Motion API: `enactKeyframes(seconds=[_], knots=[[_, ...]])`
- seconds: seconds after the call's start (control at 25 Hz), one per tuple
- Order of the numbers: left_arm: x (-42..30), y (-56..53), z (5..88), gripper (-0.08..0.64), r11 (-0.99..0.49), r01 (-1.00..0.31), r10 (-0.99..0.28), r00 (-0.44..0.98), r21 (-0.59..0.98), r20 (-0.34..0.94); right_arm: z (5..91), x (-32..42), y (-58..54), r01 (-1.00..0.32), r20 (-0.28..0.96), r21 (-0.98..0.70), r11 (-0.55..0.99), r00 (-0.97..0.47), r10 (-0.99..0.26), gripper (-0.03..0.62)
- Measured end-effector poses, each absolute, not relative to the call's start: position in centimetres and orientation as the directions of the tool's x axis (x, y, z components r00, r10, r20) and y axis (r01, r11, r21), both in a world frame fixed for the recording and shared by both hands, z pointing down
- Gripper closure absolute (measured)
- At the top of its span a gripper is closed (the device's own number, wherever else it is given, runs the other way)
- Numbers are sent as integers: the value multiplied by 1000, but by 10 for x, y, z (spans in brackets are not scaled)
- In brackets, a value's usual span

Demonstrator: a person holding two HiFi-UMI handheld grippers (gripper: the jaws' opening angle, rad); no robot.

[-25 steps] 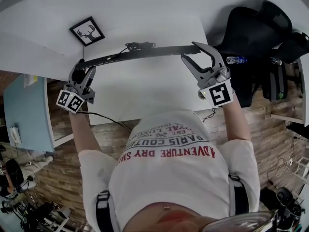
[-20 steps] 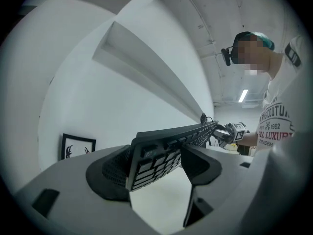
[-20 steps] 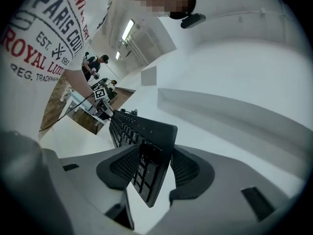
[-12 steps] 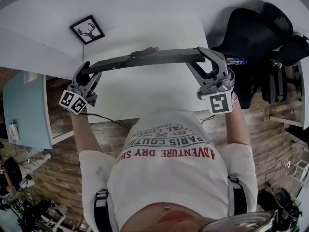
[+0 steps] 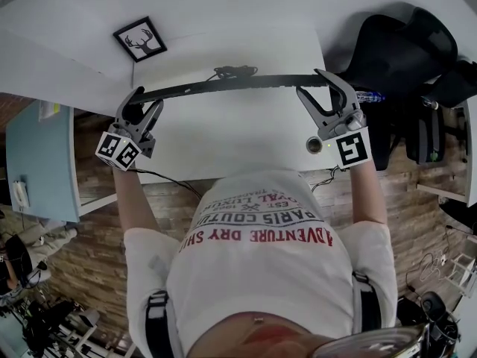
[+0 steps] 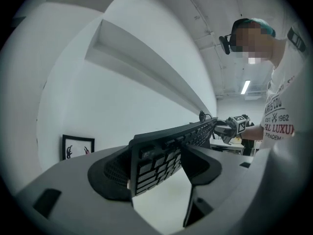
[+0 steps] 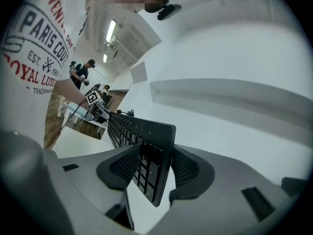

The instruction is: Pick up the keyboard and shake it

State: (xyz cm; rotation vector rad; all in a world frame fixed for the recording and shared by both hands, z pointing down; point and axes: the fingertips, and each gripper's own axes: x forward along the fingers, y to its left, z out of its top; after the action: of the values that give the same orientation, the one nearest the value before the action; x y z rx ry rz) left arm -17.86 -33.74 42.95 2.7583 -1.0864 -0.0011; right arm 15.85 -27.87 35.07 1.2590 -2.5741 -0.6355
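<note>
Over the white table (image 5: 223,144), the keyboard (image 5: 223,86) is held up, tilted on edge. The left hand-held gripper (image 5: 141,104) pinches its 9 o'clock end, and the right hand-held gripper (image 5: 319,89) pinches its 3 o'clock end.

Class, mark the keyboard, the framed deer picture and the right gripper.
keyboard (image 5: 223,86), head view, middle of its dark edge.
framed deer picture (image 5: 140,39), head view, centre of the print.
right gripper (image 5: 310,81), head view, midway between its fingertips.
</note>
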Motion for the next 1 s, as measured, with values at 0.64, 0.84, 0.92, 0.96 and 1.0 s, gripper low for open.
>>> enactKeyframes(seconds=[0.64, 0.84, 0.92, 0.96, 1.0], knots=[[-153, -330, 450, 244, -642, -765, -745, 639, 53, 193, 458, 199, -297, -778, 231, -50, 627, -620, -750, 377], [-151, -324, 461, 244, -630, -775, -755, 625, 47, 200, 473, 201, -297, -777, 260, -74, 626, -621, -740, 377], [-151, -320, 466, 244, -625, -779, -757, 620, 50, 204, 477, 201, -296, -776, 268, -75, 627, -621, -737, 377], [-151, -318, 468, 244, -623, -781, -758, 618, 52, 208, 479, 201, -294, -775, 272, -77, 627, -621, -735, 377], [-151, -317, 470, 244, -621, -782, -758, 617, 55, 210, 480, 201, -293, -775, 275, -77, 628, -622, -734, 377]])
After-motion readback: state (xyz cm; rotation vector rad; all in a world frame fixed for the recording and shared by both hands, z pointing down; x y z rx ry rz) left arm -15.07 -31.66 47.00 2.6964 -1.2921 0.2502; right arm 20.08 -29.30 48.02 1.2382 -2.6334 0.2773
